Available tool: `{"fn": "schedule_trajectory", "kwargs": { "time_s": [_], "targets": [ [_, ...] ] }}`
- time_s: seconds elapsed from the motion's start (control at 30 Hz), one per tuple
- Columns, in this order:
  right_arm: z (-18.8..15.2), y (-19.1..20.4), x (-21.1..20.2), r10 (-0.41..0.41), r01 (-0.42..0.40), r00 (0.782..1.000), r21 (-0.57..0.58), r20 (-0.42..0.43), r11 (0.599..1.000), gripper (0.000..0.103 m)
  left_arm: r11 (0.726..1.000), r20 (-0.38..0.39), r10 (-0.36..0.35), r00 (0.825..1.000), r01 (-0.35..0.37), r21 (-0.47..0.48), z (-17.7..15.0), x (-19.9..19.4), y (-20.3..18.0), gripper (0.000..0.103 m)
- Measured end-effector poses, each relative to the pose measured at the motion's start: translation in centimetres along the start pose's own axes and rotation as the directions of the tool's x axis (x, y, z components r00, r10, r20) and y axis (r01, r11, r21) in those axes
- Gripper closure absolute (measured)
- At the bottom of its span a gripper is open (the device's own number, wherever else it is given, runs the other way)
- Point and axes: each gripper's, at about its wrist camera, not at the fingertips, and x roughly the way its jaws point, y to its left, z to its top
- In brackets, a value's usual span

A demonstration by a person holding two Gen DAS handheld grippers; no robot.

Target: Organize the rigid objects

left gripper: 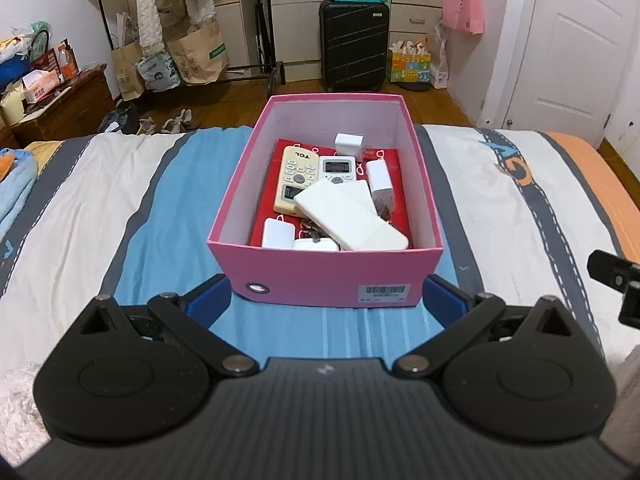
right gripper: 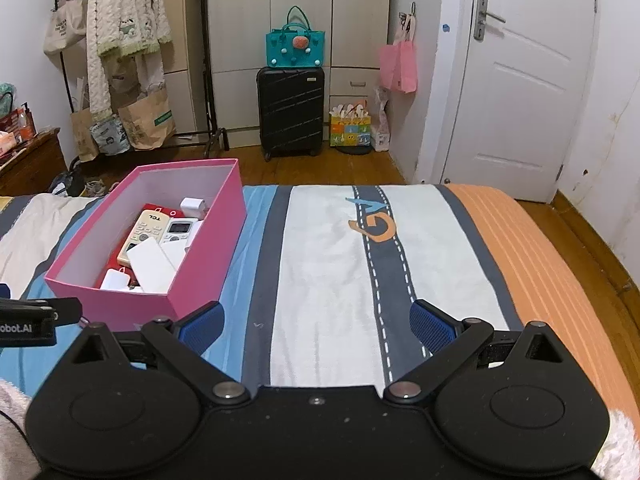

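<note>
The pink box (left gripper: 326,276) stands open on the bed (left gripper: 100,200), on the blue stripe of the cover. In it, on a red liner (left gripper: 394,160), lie a cream remote (left gripper: 294,172) marked TCL at 11 o'clock, a small white remote (left gripper: 339,168) just beside it, a white charger (left gripper: 349,145) at 12 o'clock, another charger (left gripper: 380,182) at 2 o'clock, a large white slab (left gripper: 352,216) slanting across the middle over the cream remote's near end, and two small white adapters (left gripper: 278,234) against the near wall at 7 o'clock. A barcode label (left gripper: 385,291) sits on the box's near face. Past the foot of the bed is wood floor, with a black suitcase (right gripper: 291,110) at 12 o'clock carrying a teal bag (right gripper: 295,49), a clothes rack (right gripper: 120,32) with a white coat at 10 o'clock, and a white door (right gripper: 520,88) at 2 o'clock. The left tool (left gripper: 326,300) is spread wide, its blue pads flanking the box's near corners; whether they touch it I cannot tell. The right tool (right gripper: 316,326) is also spread wide and empty, over the striped cover, the box at its 10 o'clock.
</note>
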Motion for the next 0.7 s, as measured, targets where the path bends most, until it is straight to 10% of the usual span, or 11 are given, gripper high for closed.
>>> {"fn": "schedule_trajectory", "kwargs": {
  "time_s": [0.7],
  "targets": [
    [0.00,0.28,0.39,-0.013,0.013,1.000,0.005,-0.013,1.000,0.003,1.000,-0.011,-0.003,1.000,0.003,-0.001,0.17,0.22,0.05,0.000]
  ]
}}
